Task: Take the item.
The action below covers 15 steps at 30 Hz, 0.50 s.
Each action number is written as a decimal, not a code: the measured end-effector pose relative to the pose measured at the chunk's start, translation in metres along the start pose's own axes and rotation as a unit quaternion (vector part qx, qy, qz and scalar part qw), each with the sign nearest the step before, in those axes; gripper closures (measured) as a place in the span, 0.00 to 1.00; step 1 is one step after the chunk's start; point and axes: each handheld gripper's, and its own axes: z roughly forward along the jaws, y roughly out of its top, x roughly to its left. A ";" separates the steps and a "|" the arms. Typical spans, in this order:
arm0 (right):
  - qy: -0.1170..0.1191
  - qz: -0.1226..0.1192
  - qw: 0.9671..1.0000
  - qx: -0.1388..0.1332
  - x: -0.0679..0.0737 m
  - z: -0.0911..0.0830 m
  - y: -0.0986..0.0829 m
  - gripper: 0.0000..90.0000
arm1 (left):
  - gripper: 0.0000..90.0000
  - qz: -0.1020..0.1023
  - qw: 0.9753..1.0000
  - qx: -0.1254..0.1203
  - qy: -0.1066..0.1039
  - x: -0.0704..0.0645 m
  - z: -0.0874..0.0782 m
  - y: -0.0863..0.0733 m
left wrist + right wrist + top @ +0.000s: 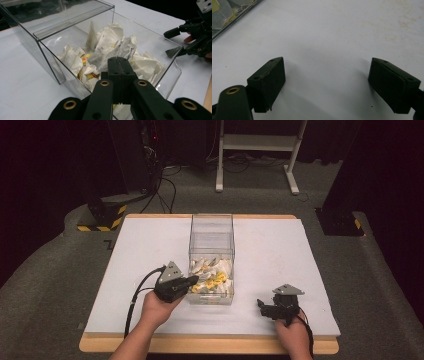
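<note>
The crumpled paper wrappers point(110, 52), white with yellow and red print, lie heaped in the near end of a clear plastic box point(211, 242) on the white surface point(280, 250).

The left tool point(119, 62) has its two black jaws pressed flat together with nothing between them. In its own view the tips sit just over the near rim of the box, directly above the pile; whether they touch the paper cannot be told. From the high view the left tool point(192, 281) reaches in from the box's left side at its near corner, held in the person's left hand point(157, 307), with its cable looping back along the surface.

The right tool point(325, 77) has its jaws spread wide, empty, hovering close over bare surface, with their shadow under them. A corner of the box with some wrappers shows at the top left of its view. In the high view the right tool point(261, 303) sits well to the right of the box, near the front edge, apart from the wrappers.
</note>
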 end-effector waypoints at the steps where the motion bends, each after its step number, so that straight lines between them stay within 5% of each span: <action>1: 0.000 -0.001 1.000 0.000 0.000 0.000 0.000 0.16 | 1.00 -0.002 1.000 -0.005 -0.001 0.000 -0.001 0.000; 15: 0.000 -0.001 1.000 0.000 0.000 0.000 0.000 0.16 | 1.00 -0.003 1.000 -0.029 -0.002 -0.001 -0.007 0.002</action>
